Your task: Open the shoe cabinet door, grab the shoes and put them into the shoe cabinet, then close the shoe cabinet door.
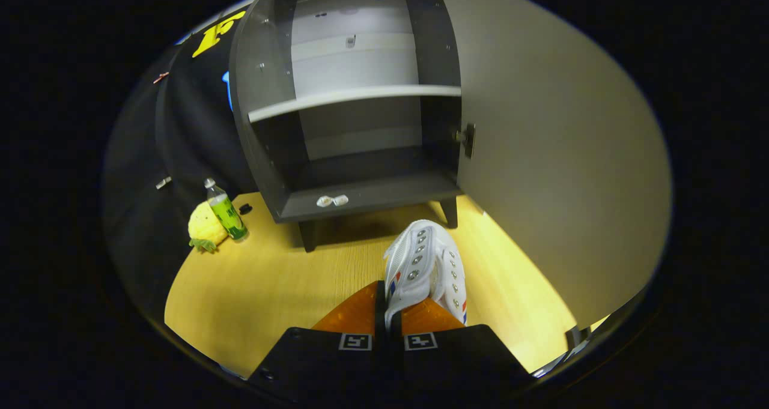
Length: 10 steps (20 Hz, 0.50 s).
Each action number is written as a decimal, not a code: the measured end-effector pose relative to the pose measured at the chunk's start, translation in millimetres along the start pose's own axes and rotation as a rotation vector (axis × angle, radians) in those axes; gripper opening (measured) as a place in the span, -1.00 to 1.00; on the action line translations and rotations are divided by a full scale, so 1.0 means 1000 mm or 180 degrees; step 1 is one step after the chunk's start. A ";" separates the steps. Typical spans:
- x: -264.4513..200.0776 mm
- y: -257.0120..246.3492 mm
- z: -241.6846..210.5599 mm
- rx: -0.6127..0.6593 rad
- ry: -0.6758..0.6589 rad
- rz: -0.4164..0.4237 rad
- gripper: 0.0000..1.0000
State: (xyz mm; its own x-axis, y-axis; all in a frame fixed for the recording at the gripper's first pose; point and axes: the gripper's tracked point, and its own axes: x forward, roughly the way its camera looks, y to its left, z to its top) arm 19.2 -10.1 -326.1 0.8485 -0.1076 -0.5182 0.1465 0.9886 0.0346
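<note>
A white shoe (428,266) with metal eyelets and red and blue marks hangs from my gripper (388,310), whose fingers are shut on its rear edge, toe pointing toward the cabinet. The dark shoe cabinet (354,196) stands just beyond the shoe on short legs. Its door (559,157) is swung wide open to the right, the hinge (467,139) showing at its inner edge. Inside, a pale shelf (354,99) splits the cabinet into an upper and a lower compartment, both bare. A small white catch (332,200) sits on the front lip of the bottom panel.
The floor is a yellow wooden board (258,289). Left of the cabinet stand a green plastic bottle (227,211), a yellow plush toy (204,229) and a small black object (245,208), against the black cloth wall (174,139).
</note>
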 end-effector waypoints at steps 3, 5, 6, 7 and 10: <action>-0.033 -0.002 0.050 -0.0062 -0.0144 0.0158 -0.90; -0.052 -0.005 0.079 -0.0084 -0.0210 0.0237 -0.90; -0.059 -0.006 0.093 -0.0097 -0.0267 0.0274 -0.90; -0.065 -0.007 0.106 -0.0117 -0.0316 0.0294 -0.90; -0.068 -0.004 0.144 -0.0188 -0.0411 0.0259 -0.90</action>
State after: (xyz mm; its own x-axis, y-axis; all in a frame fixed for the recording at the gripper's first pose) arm 33.6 -21.5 -168.0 0.9151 -0.0358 -0.4015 0.0478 0.9987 0.0197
